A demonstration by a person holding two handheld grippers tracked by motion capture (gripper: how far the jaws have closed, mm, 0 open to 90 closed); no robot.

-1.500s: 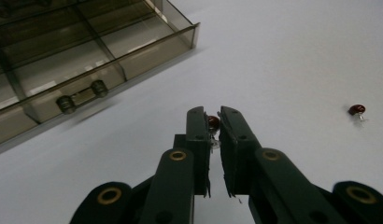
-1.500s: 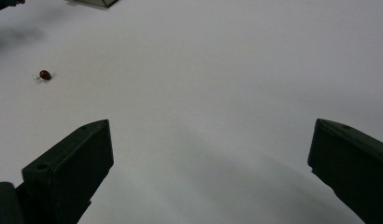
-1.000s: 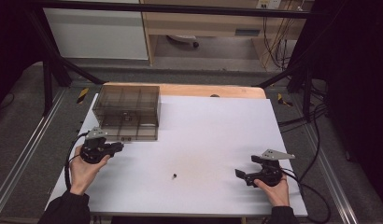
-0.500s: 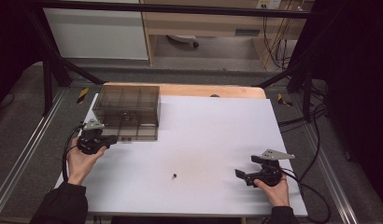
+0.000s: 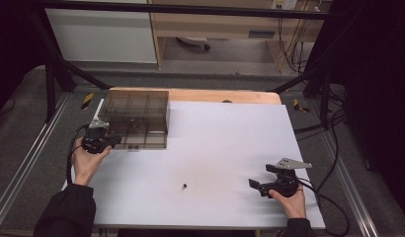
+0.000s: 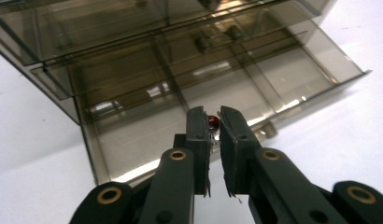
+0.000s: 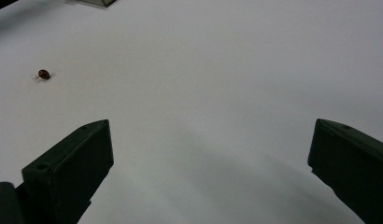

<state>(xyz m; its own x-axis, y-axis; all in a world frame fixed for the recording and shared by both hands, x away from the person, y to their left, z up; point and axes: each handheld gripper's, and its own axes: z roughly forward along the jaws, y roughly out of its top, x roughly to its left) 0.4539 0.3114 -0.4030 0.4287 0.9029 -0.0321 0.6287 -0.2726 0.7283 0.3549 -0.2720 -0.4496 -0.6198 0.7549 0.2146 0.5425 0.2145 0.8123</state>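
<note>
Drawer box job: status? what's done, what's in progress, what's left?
Done: the smoky drawer box has its bottom drawer pulled open. In hand: the left gripper pinches a small red bead over that drawer's front compartment, not yet released. Left: a second red bead lies loose on the white table, untouched; the right gripper rests near it with its jaws wide open.

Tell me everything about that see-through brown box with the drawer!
The smoky brown box looks like clear plastic, standing upright at the table's far left. Inside, thin walls split it into compartments. Its bottom drawer is pulled out toward the person and rests above the white table. The left gripper holds a tiny red bead between nearly closed jaws right over the drawer's front part. Whether the jaws touch the drawer cannot be told.
</note>
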